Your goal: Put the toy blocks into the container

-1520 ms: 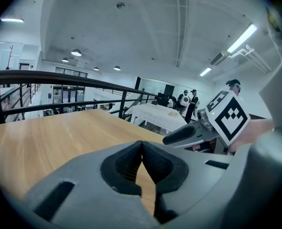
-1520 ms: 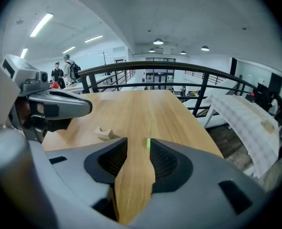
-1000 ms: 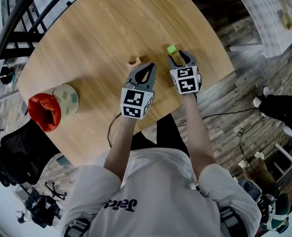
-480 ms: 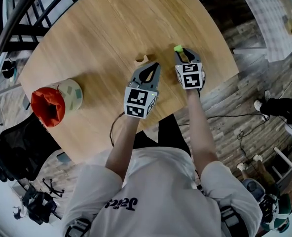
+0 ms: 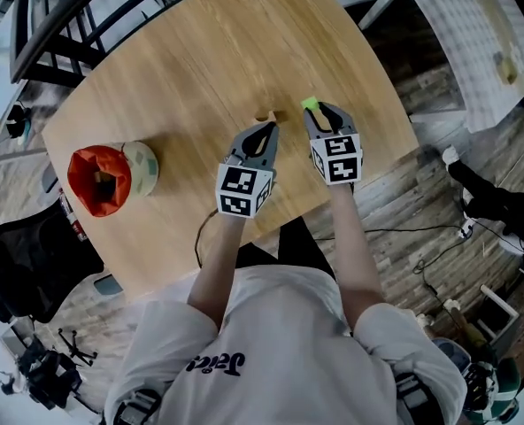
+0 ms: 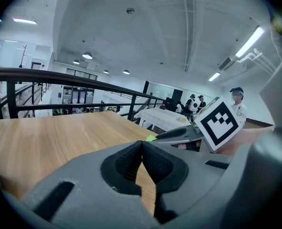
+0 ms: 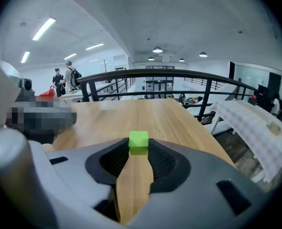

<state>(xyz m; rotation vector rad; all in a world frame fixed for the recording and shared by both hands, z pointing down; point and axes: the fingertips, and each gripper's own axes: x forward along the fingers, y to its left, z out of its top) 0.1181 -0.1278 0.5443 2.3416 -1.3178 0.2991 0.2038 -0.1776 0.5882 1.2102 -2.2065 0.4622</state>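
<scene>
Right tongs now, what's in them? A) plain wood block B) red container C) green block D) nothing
C: in the right gripper view the right tongs, whose jaws have just been closing, pinch the green block at their tips.

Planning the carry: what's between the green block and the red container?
Head view: a tan block, the shut left gripper, then a round beige object.

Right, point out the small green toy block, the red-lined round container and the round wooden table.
small green toy block [image 7: 138,139]: right gripper view, its top face.
red-lined round container [image 5: 144,166]: head view, its pale side wall.
round wooden table [image 5: 200,51]: head view, bare top.
</scene>
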